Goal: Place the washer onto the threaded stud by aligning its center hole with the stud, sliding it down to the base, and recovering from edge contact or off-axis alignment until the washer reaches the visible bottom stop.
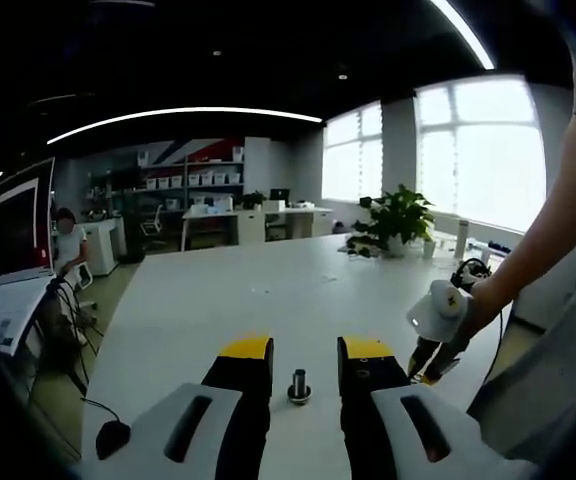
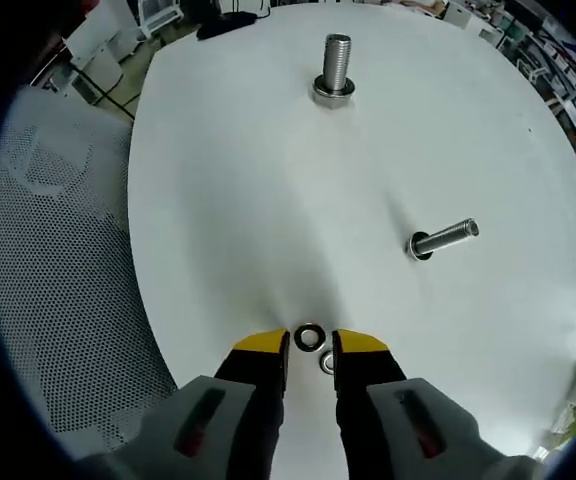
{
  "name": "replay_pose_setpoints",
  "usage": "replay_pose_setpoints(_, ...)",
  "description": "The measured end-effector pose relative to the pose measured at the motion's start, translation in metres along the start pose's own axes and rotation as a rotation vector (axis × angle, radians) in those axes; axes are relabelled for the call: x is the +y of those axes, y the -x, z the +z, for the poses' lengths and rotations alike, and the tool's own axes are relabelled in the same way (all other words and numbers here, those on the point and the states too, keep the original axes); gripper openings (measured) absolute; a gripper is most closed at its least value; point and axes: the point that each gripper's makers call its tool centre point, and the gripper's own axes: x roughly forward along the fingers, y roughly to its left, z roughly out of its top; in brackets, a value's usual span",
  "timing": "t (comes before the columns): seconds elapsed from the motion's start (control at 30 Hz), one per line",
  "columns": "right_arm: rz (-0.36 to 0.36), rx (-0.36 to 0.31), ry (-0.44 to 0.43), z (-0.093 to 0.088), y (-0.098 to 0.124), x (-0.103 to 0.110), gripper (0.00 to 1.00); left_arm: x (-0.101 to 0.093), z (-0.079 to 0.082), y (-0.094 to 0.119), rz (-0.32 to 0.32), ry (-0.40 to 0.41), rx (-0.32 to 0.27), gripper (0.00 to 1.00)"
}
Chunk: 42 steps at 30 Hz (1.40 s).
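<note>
The step in hand looks like the pick-up of a washer, before any threading onto a stud.

In the right gripper view, the right gripper [image 2: 310,345] is low over the white surface [image 2: 228,200] with its yellow-tipped jaws spread a little. A small steel washer [image 2: 309,337] lies flat between the tips, and a second washer [image 2: 327,362] lies just beside it, close to the right-hand jaw. Whether the tips already touch the first washer cannot be told. Farther off stands an upright threaded stud [image 2: 335,66] on its base, and a second stud [image 2: 444,238] to the right, which appears tilted over in this fisheye view.

In the left gripper view, the left gripper [image 1: 304,355] has its jaws spread wide and holds nothing; a short upright stud [image 1: 299,386] stands on the surface between them. The person's hand [image 1: 468,305] with the other gripper shows at the right.

The next move likely calls for closing on one washer only, gripping its rim so the hole remains clear, then lifting and carrying it level over a stud.
</note>
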Motion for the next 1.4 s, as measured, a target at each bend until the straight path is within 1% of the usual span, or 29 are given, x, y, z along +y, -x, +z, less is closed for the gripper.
replay_pose_setpoints(0.27, -0.007, -0.004, 0.019, -0.0009, -0.0013, 0.0011, 0.15, 0.0015, -0.0003, -0.0001, 0.004, 0.003, -0.001, 0.24)
replay_pose_setpoints(0.47, -0.009, 0.025, 0.006, -0.0001, -0.0011, 0.0008, 0.14, 0.0009, 0.0004, -0.0007, 0.002, 0.005, -0.003, 0.24)
replay_pose_setpoints(0.5, -0.007, 0.010, -0.001, 0.0013, -0.0010, 0.0013, 0.14, 0.0005, 0.0003, -0.0008, 0.000, 0.004, -0.003, 0.24)
replay_pose_setpoints(0.6, -0.006, 0.000, -0.031, 0.0009, 0.0003, 0.0001, 0.14, -0.0010, 0.0003, -0.0013, -0.005, 0.002, -0.001, 0.24)
replay_pose_setpoints(0.67, -0.010, 0.001, -0.019, 0.0011, 0.0005, 0.0017, 0.14, -0.0009, 0.0006, -0.0011, -0.004, 0.000, -0.002, 0.24)
replay_pose_setpoints(1.07, -0.011, -0.017, -0.019, -0.0011, -0.0008, -0.0014, 0.14, -0.0004, 0.0004, -0.0003, -0.002, 0.002, -0.002, 0.23)
replay_pose_setpoints(1.13, -0.015, -0.015, -0.029, -0.0010, 0.0004, -0.0013, 0.14, 0.0004, -0.0001, -0.0003, 0.000, 0.003, 0.000, 0.23)
replay_pose_setpoints(1.23, -0.020, -0.008, -0.015, -0.0031, 0.0008, -0.0026, 0.13, 0.0006, 0.0000, 0.0001, 0.002, 0.004, -0.001, 0.23)
replay_pose_setpoints(1.4, -0.030, -0.030, -0.024, 0.0000, 0.0056, -0.0064, 0.13, -0.0002, -0.0003, -0.0002, 0.001, 0.000, 0.002, 0.23)
